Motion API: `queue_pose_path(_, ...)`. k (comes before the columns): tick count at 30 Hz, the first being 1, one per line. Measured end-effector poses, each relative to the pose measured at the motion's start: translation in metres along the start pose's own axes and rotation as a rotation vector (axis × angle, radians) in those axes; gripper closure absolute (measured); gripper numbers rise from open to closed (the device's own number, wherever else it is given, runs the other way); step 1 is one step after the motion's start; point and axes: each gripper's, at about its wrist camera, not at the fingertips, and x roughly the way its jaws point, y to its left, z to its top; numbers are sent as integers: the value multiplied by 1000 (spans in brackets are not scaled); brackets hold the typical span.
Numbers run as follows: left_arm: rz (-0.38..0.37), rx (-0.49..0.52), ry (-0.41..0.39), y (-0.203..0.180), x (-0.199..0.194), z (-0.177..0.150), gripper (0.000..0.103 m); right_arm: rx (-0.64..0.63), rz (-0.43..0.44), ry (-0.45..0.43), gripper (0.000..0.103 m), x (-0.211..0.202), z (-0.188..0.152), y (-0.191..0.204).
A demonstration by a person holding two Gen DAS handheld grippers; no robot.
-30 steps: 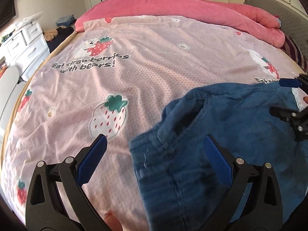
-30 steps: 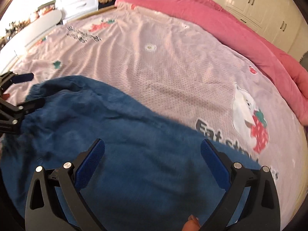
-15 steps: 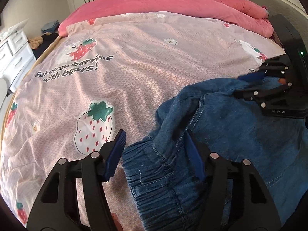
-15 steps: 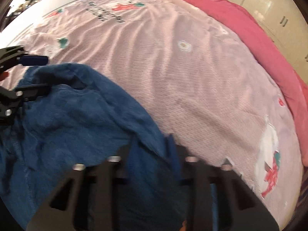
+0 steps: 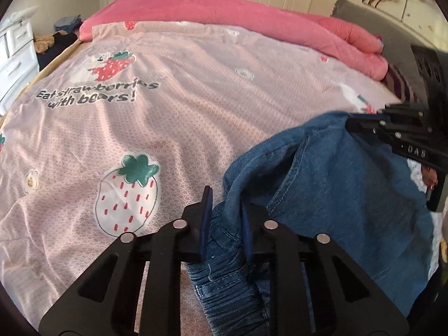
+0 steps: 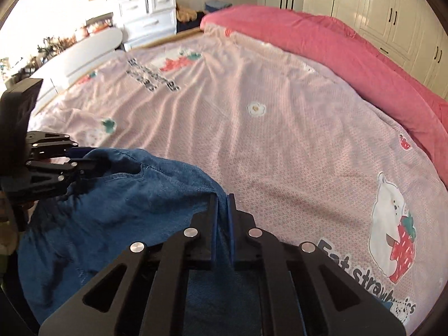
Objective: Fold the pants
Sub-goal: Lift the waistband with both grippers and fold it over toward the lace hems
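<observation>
Blue denim pants (image 5: pixel 336 184) lie bunched on the pink strawberry-print bedspread (image 5: pixel 168 128). My left gripper (image 5: pixel 225 218) is shut on the elastic waistband at its left end. My right gripper (image 6: pixel 222 210) is shut on the pants' (image 6: pixel 126 204) upper edge at the other end. Each gripper shows in the other's view, the right one at the far right (image 5: pixel 392 131) and the left one at the far left (image 6: pixel 56 156). The fabric between them is lifted and folded over itself.
A rolled pink quilt (image 5: pixel 252 14) runs along the bed's far side. A white dresser (image 6: pixel 145 11) and a white table (image 6: pixel 84 53) stand beyond the bed's left edge. A grey headboard (image 5: pixel 392 42) is at the right.
Both grippers went from wide open to shut on the pants' waist edge. The denim has been gathered and raised, and the views have tilted up toward the room.
</observation>
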Motion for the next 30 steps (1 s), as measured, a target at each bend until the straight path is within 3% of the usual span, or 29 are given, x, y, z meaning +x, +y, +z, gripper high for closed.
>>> queue_pose_path(11,-33,32,-113,-24,-63,-18,95,33,43,-122,98,-75,-32,25)
queue_pose_path(20,-46,27,-179,-45,-111,-64,95,-11,72,-131,98,-128,-80,69)
queue_pose_path(30,-70,41,-182,-65,-143,-124,95,-10,141,-65,98,-138,-141,115)
